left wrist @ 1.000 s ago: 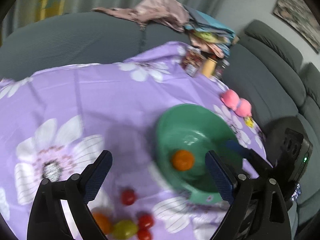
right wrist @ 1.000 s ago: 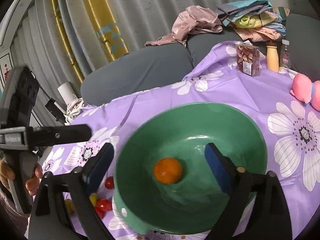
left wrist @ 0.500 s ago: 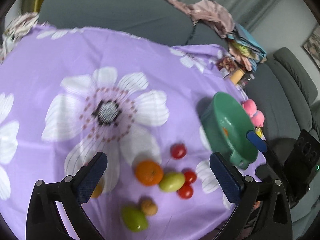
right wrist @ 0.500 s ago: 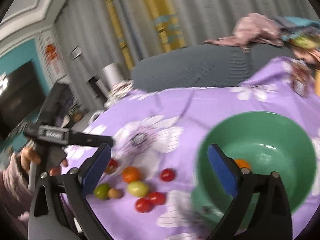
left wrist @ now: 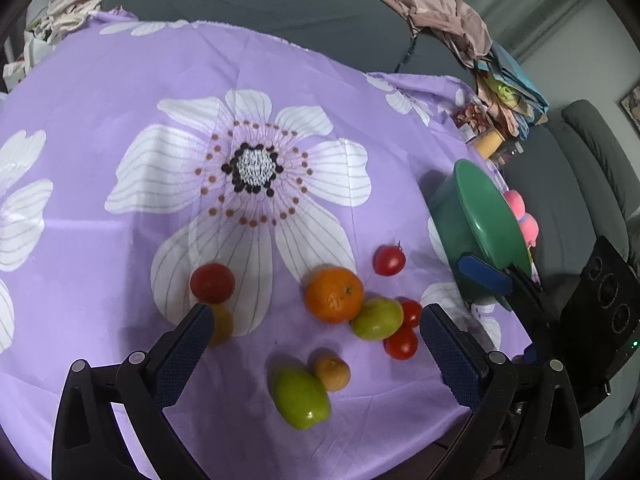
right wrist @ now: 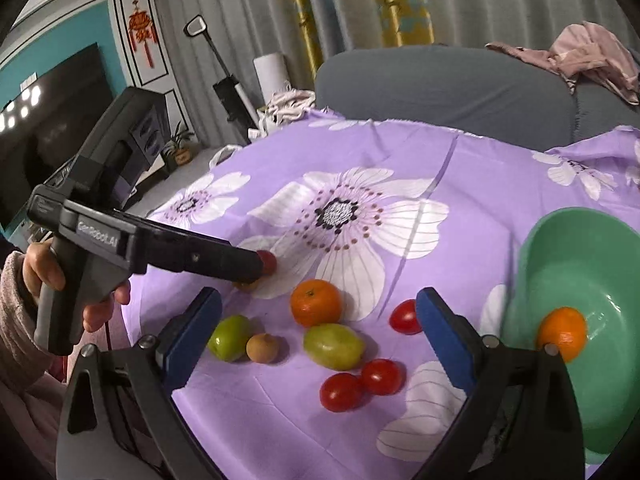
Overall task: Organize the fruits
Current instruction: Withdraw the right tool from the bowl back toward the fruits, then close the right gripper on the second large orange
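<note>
Loose fruit lies on the purple flowered cloth (left wrist: 120,80): an orange (left wrist: 334,294), two green fruits (left wrist: 301,403) (left wrist: 377,318), a small brown fruit (left wrist: 332,373) and several red tomatoes (left wrist: 212,283) (left wrist: 389,260). A green bowl (right wrist: 576,280) at the right holds one orange (right wrist: 562,332). My left gripper (left wrist: 316,350) is open and empty, just above the fruit cluster. My right gripper (right wrist: 320,328) is open and empty, over the same fruits (right wrist: 316,302). The left gripper shows from the side in the right wrist view (right wrist: 240,266), by a tomato.
A grey sofa (left wrist: 260,0) with heaped clothes (left wrist: 452,20) wraps the table's far side. Bottles and a snack pack (left wrist: 484,136) and a pink toy (left wrist: 524,216) sit beyond the bowl. A TV (right wrist: 52,128) stands at the left.
Both grippers have swung left, away from the bowl and over the loose fruit. The left gripper has dropped closer to the fruit. Both stay open and empty.
</note>
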